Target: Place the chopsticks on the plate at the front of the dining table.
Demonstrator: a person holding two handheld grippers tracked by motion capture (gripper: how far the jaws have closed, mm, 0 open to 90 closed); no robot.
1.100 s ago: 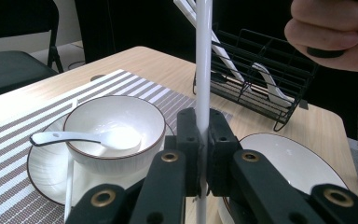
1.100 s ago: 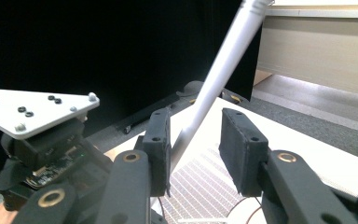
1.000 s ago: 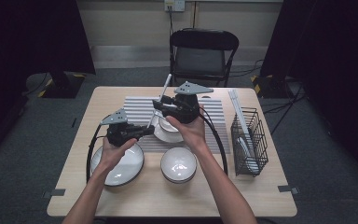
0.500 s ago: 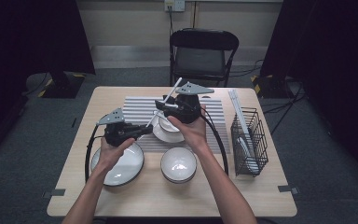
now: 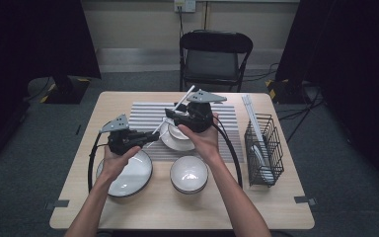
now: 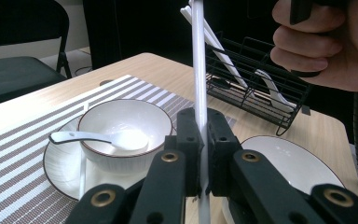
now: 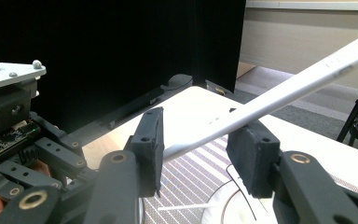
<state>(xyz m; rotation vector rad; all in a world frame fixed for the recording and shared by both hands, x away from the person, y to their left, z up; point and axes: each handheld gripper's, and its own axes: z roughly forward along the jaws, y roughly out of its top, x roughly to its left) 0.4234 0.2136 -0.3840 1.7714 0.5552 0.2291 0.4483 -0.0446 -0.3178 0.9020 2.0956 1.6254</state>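
**Chopstick handed to the left**

Since the earlier frame my right gripper (image 5: 170, 114) has been opening its jaws, and the chopstick (image 5: 177, 107) now sits loose between them: in the right gripper view it (image 7: 270, 100) crosses the gap on a slant, with the pads stood off it. The stick has also tipped, its free end now pointing to the upper right of the high view rather than nearly upright.

My left gripper (image 5: 150, 134), left of centre in the high view, is clamped on the lower part of the same stick; its own view shows the pads pinching the white shaft (image 6: 199, 84) at the middle of the frame.

So, as I judge it, the stick has passed to my left hand and hangs above the mat (image 5: 143, 111), over the small bowl (image 6: 126, 128) with a spoon (image 6: 91, 137) in it on a plate (image 6: 63, 163). A second chopstick (image 6: 83, 158) already lies on that plate. Next I would draw the right gripper clear and lay this one beside it.
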